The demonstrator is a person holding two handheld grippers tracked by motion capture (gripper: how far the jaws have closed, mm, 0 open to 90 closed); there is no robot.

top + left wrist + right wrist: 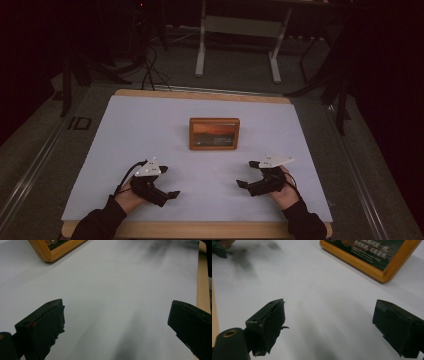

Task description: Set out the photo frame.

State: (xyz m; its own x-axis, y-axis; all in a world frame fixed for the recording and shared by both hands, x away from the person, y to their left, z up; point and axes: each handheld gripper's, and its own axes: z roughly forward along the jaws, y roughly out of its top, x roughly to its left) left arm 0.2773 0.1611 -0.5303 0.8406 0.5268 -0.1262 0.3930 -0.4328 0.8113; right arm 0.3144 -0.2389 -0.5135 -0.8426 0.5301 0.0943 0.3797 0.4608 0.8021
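Evidently both claws are released: the left claw [172,194] and the right claw [241,184] rest low near the desk's [125,130] front edge, jaws spread wide and gripping nothing. This looks like the approach step. Next, each claw would need to travel forward and inward. The wooden picture frame [214,133] lies flat mid-desk, between and beyond them, well apart from both.
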